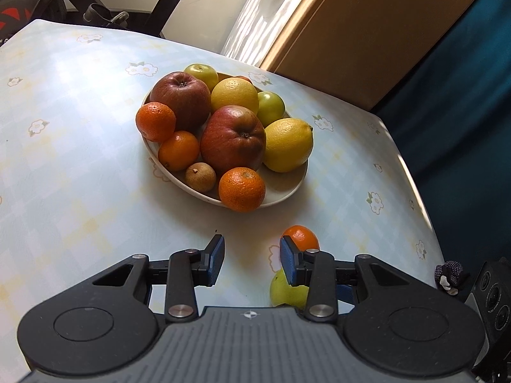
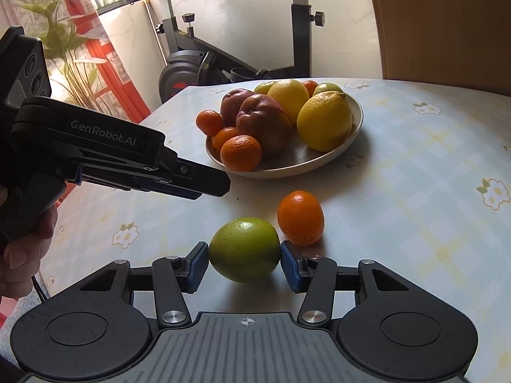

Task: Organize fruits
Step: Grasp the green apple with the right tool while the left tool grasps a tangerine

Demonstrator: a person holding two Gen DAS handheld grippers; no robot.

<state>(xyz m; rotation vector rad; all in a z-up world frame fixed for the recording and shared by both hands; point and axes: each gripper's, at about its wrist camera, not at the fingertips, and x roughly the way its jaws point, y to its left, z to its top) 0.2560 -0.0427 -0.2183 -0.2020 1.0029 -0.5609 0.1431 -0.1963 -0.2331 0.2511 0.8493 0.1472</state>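
Right gripper [image 2: 245, 266]: my two blue pads sit on either side of the green fruit [image 2: 245, 249], one at each flank. They look to be touching its skin, so I judge I am gripping it, though how firmly I cannot tell.
Where the green fruit is: on the tablecloth [image 2: 415, 191], low and close to me, directly between my right fingers and still resting on the cloth as far as I can see.
Its long axis: runs roughly across my fingers, pad to pad, so the pads meet its narrower ends rather than its broad belly.
Neighbour: a small orange [image 2: 300, 217] stands just beyond my right-hand pad, very near the green fruit; I cannot tell whether they touch.
Way to the plate [image 2: 351, 127]: straight ahead and a little right, past the small orange; the pile of apples, lemons and oranges fills most of it, with bare rim showing on the near right.
Left gripper [image 1: 251, 260]: fingers spread apart, nothing between them, hovering above the cloth to the left of the green fruit and pointing towards the plate.
Nearer hand: the right, by far, for the green fruit.
Next move, as I judge it: lift clear, pass over the orange, set down on that bare patch.
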